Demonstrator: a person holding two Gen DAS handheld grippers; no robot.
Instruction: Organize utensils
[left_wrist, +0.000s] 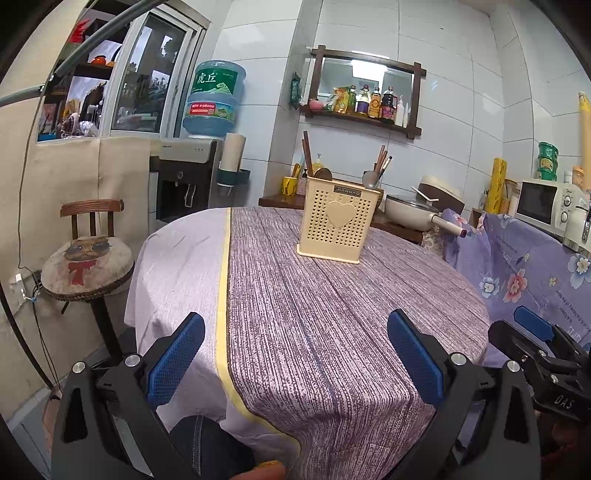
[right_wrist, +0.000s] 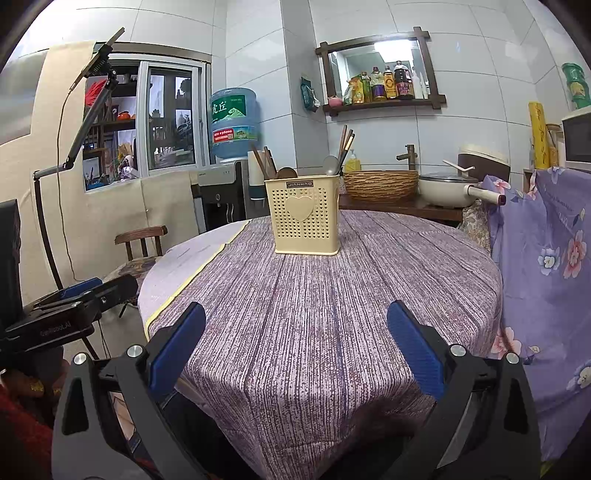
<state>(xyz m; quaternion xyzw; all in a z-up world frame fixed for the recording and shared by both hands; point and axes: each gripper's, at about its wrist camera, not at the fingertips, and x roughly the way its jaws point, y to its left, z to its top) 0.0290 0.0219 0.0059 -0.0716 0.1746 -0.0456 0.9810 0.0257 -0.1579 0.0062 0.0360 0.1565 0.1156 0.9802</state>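
Blue fingers (left_wrist: 177, 354) of the left gripper (left_wrist: 295, 354) stand spread wide in the left wrist view, with nothing between them, low over the near edge of the round table (left_wrist: 332, 314) with its purple striped cloth. At the far side of the table stands the cream utensil holder (left_wrist: 338, 219), upright, with a heart on its front; chopsticks (left_wrist: 307, 153) rise from its left end, and a spoon (left_wrist: 369, 179) and more sticks from its right end. No loose utensil shows on the cloth. At the right edge of this view the right gripper (left_wrist: 535, 328) shows in part, just beside the table's rim. In the right wrist view, the right gripper (right_wrist: 295, 343) is likewise released, fingers (right_wrist: 413, 347) apart and holding nothing, near the table's front edge. The holder sits far and slightly left of centre, well apart from both grippers, its utensils all standing inside. The left gripper appears at the left edge, off the table. Judging from this, the sorting looks finished or nearly so: everything visible is already in the holder, and nothing appears left to pick up.
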